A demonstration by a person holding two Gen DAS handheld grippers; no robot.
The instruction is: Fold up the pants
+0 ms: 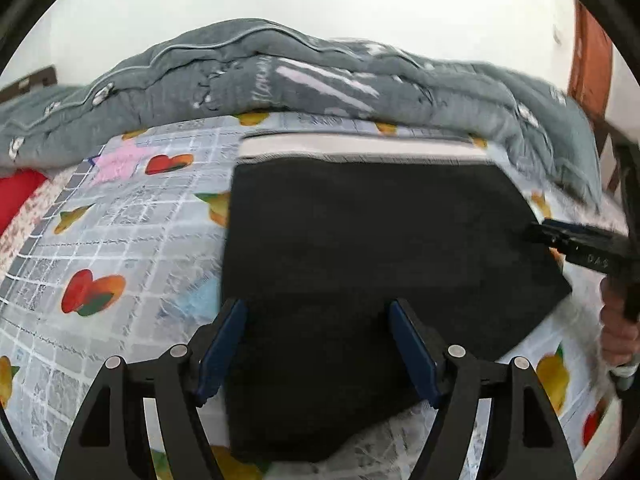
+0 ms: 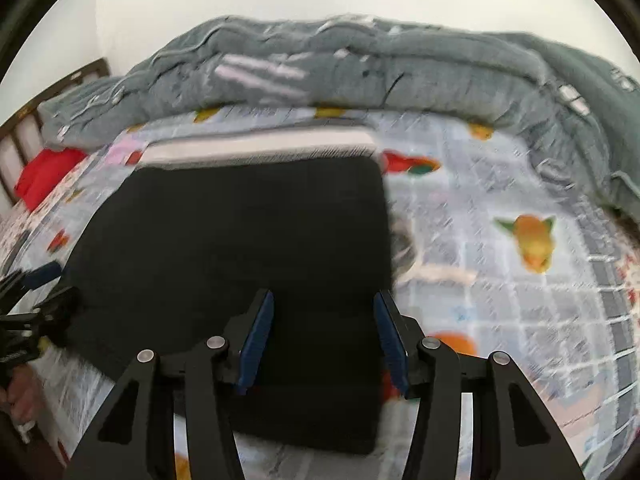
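Black folded fabric pants [image 1: 360, 240] lie flat on my fruit-printed bed sheet [image 1: 120, 220], so folding looks almost done, and both the left gripper [image 1: 320, 344] and the right gripper [image 2: 324, 340] are released, holding nothing.

The pants [image 1: 360, 248] are black, with a white band [image 1: 360, 152] along the far edge. The sheet [image 1: 120, 232] is pale grey, gridded in white, printed with red, orange and yellow fruit. The quilt [image 1: 240, 72] is grey-green with white marks. The pillow [image 1: 20, 192] is red. Both grippers' pads [image 1: 224, 344] are blue on black frames.
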